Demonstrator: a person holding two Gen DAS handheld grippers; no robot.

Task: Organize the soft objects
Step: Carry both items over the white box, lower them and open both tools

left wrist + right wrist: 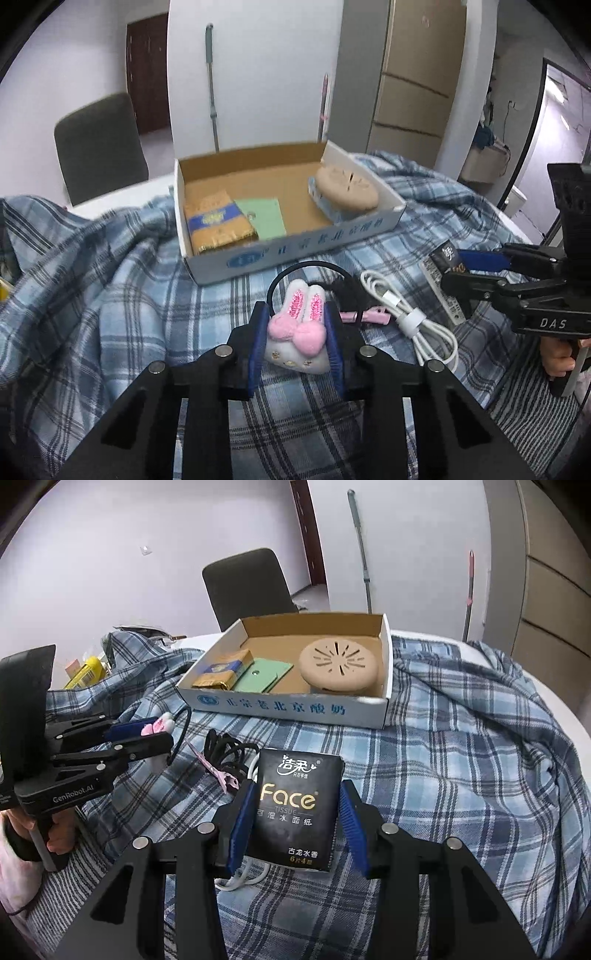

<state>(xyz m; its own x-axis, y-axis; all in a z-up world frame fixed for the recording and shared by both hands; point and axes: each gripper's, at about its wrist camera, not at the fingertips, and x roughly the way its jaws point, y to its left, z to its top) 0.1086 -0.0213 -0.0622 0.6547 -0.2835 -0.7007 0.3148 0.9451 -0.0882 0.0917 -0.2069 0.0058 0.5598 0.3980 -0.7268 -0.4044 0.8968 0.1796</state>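
My left gripper (295, 317) is shut on a white plush bunny hair tie (299, 332) with a pink bow, held just above the plaid cloth. My right gripper (299, 794) is shut on a black "Face" tissue pack (295, 812), also above the cloth. An open cardboard box (295, 243) lies beyond both; it holds a gold-blue packet (218, 225), a green card (264, 218) and a tan round cushion (347, 186). In the right wrist view the box (295, 705) is ahead and the left gripper (147, 734) is at the left.
A white coiled cable (413, 317), a pink clip (369, 316) and black hair ties (225, 749) lie on the blue plaid cloth (110, 295) in front of the box. A grey chair (99, 147) and mop handles (211, 85) stand behind the table.
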